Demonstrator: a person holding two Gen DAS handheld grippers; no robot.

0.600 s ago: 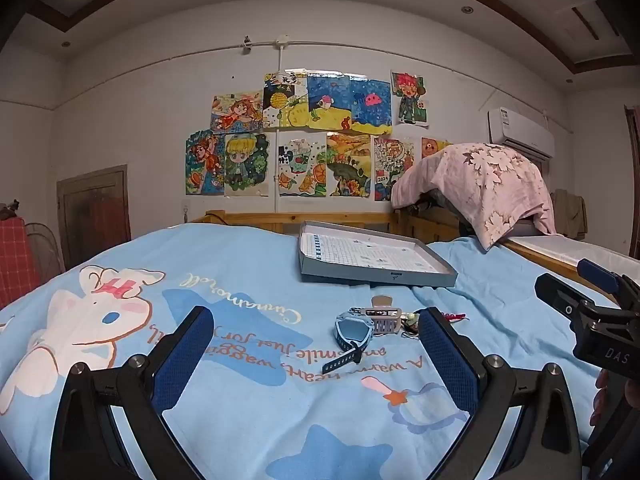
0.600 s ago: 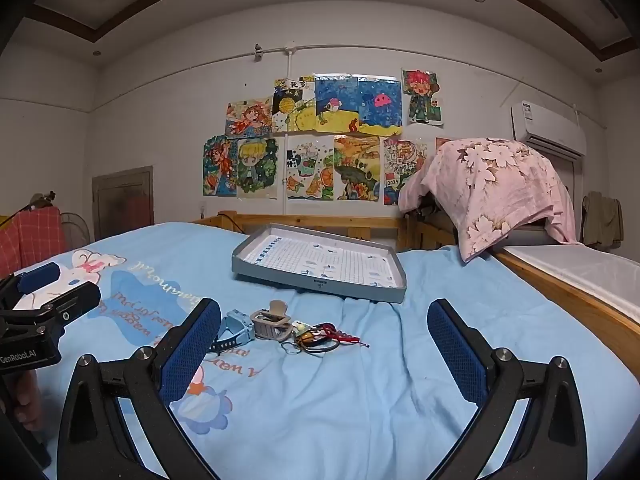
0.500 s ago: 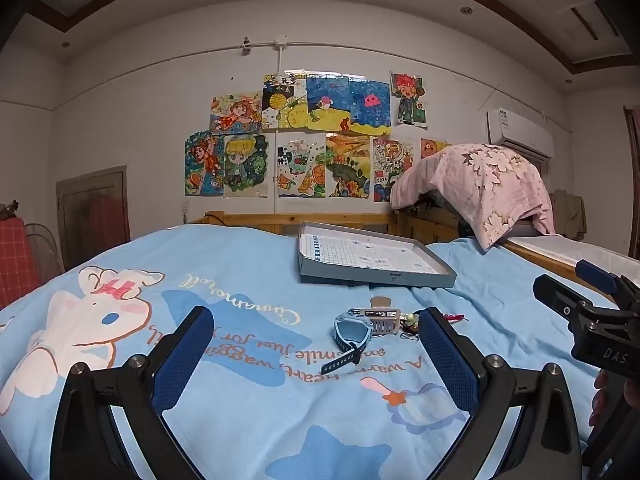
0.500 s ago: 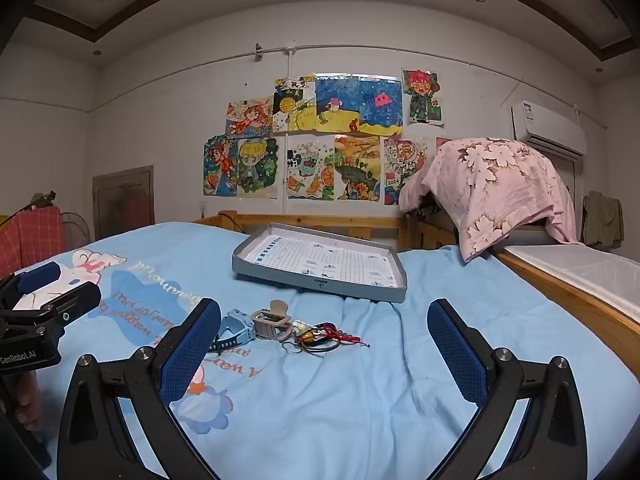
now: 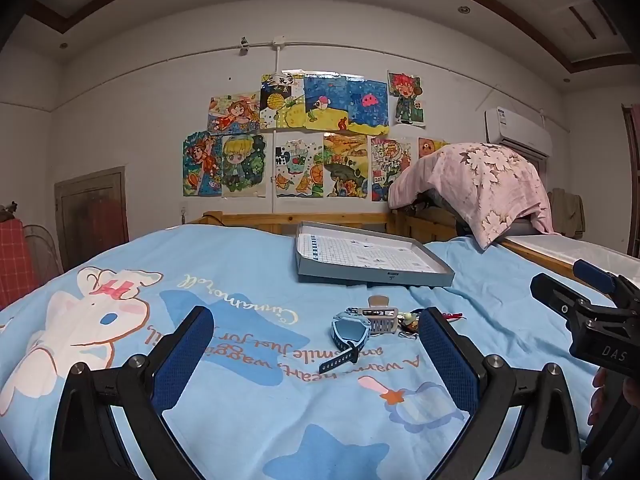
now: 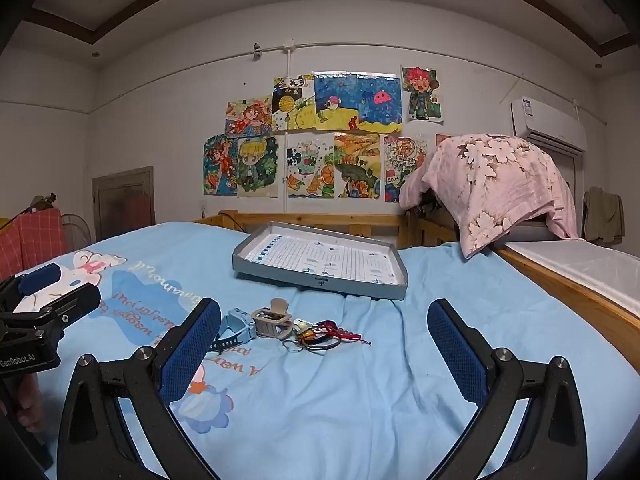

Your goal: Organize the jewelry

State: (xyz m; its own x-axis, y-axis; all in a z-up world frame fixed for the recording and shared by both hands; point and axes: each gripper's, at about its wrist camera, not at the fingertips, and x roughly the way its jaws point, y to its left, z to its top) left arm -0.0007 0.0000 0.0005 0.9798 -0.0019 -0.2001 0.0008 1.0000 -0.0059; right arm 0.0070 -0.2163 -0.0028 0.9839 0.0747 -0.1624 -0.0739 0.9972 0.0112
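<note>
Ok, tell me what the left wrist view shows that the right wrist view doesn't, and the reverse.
Only the left wrist view shows the open left gripper with the watch between its fingers. Only the right wrist view shows the open right gripper, the rings and the red cord laid out clearly. Both share the tray, the hair clip and the bedsheet.

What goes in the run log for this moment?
left gripper open | right gripper open | blue watch, hair claw on bedspread | gray tray beyond
</note>
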